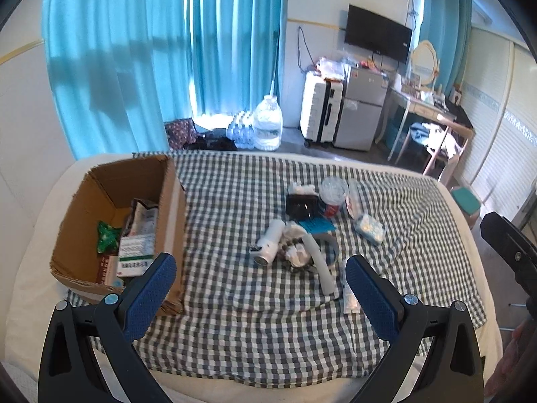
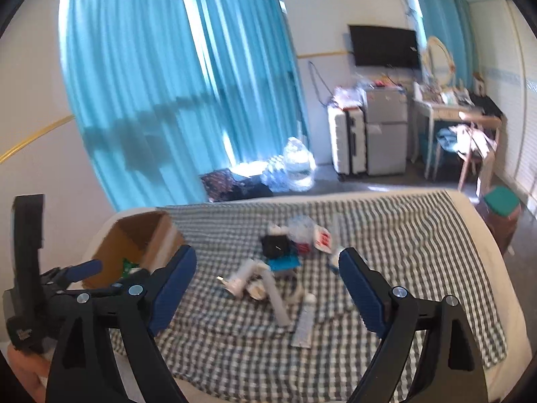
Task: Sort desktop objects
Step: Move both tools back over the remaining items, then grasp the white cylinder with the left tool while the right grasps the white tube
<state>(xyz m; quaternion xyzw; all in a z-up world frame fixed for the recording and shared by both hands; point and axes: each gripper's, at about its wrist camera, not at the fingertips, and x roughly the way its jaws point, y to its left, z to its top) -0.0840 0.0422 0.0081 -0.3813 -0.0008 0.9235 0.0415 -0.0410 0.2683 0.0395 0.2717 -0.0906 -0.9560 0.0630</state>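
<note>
The left claw (image 1: pixel 260 288) stands wide apart above the checked cloth (image 1: pixel 235 319) on the bed, with nothing between its blue pads (image 1: pixel 147 299) and nothing touched. The right claw (image 2: pixel 266 288) is likewise spread wide and empty, hanging over the near end of the scattered things without reaching any of them.

As for the sorting, it looks partly done. The cardboard box (image 1: pixel 174 221) on the left of the bed already holds several things: a green wrapper (image 1: pixel 107 236), a white medicine carton with green print (image 1: pixel 136 252) and some other packets that I cannot make out. What is left lies in a loose heap near the middle of the cloth: a white cylindrical gadget with a lens-like end (image 1: pixel 268 245), crumpled white tissue (image 1: pixel 297 253), a curved white tube (image 1: pixel 320 265), a small tube lying just beside the left claw's right finger (image 1: pixel 349 297), a black box (image 1: pixel 301 205), a blue card (image 1: pixel 317 225), a clear-lidded round tub (image 1: pixel 333 192) and a pale blue packet (image 1: pixel 371 228). By my reckoning more remains on the cloth than has gone into the box.

From the right wrist view, the small tube (image 2: pixel 303 319) lies nearest in front of that claw, so it seems a likely next pick, though neither claw has committed to anything yet.
</note>
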